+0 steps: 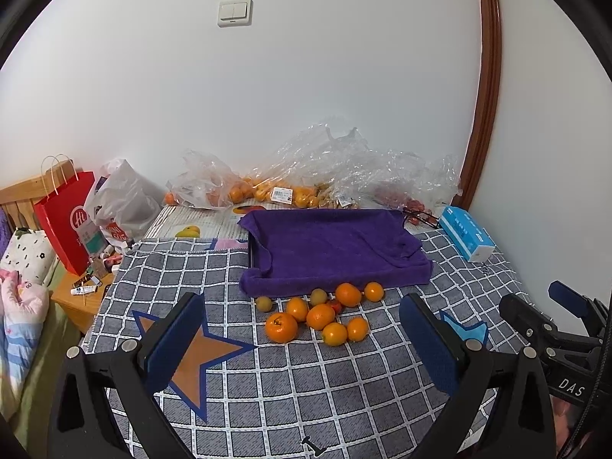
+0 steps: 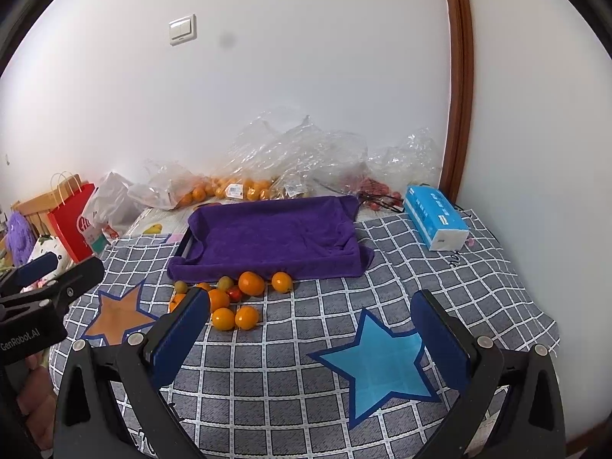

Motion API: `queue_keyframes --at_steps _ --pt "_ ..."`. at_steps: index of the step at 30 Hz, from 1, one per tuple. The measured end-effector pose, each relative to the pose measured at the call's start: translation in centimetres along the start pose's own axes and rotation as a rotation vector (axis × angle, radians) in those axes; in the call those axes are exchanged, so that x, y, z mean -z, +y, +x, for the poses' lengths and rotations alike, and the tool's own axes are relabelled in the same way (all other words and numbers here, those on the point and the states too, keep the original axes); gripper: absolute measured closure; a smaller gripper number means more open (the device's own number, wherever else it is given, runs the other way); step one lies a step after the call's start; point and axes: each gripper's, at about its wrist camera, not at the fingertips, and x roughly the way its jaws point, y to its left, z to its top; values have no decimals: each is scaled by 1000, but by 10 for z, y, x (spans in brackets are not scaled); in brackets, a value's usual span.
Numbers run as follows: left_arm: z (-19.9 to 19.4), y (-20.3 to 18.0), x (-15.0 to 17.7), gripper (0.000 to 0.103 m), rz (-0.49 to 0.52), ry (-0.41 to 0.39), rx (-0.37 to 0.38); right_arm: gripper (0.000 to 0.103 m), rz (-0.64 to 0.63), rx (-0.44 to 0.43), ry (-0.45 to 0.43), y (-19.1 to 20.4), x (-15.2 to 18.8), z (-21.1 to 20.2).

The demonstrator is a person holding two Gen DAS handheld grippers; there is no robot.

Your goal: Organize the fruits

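Note:
A pile of loose fruit lies on the checked cloth [image 1: 344,401] just in front of a tray draped with a purple towel [image 1: 332,244]: several oranges [image 1: 320,316], two small greenish fruits [image 1: 264,303] and a small red fruit [image 1: 336,306]. The pile [image 2: 229,298] and the towel-covered tray [image 2: 267,237] also show in the right wrist view. My left gripper [image 1: 302,344] is open and empty, hovering just short of the pile. My right gripper [image 2: 310,329] is open and empty, right of the pile above a blue star patch [image 2: 382,359].
Clear plastic bags with more oranges [image 1: 267,191] and red fruit [image 1: 401,199] lie against the back wall. A blue tissue pack [image 2: 436,218] sits at the right. A red paper bag [image 1: 65,222] and a grey bag [image 1: 122,202] stand at the left, beside a bed.

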Motion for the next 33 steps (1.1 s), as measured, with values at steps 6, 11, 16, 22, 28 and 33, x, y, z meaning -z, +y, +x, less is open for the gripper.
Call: queue_keyframes --at_steps 6,11,16,22,28,33 --pt "0 0 0 0 -3 2 -3 0 -6 -1 0 2 0 0" --pt "1 3 0 0 -7 5 3 0 -7 -2 1 3 0 0" --pt "1 3 0 0 -14 5 5 0 -9 -1 -3 4 -1 -1" --pt "1 4 2 0 -6 1 4 0 -5 -1 -7 4 -1 -2" --pt "0 4 3 0 -11 -3 2 0 -13 -5 -6 6 0 -2" --pt "-1 5 4 0 -9 -7 3 0 -15 -9 -10 7 0 -2"
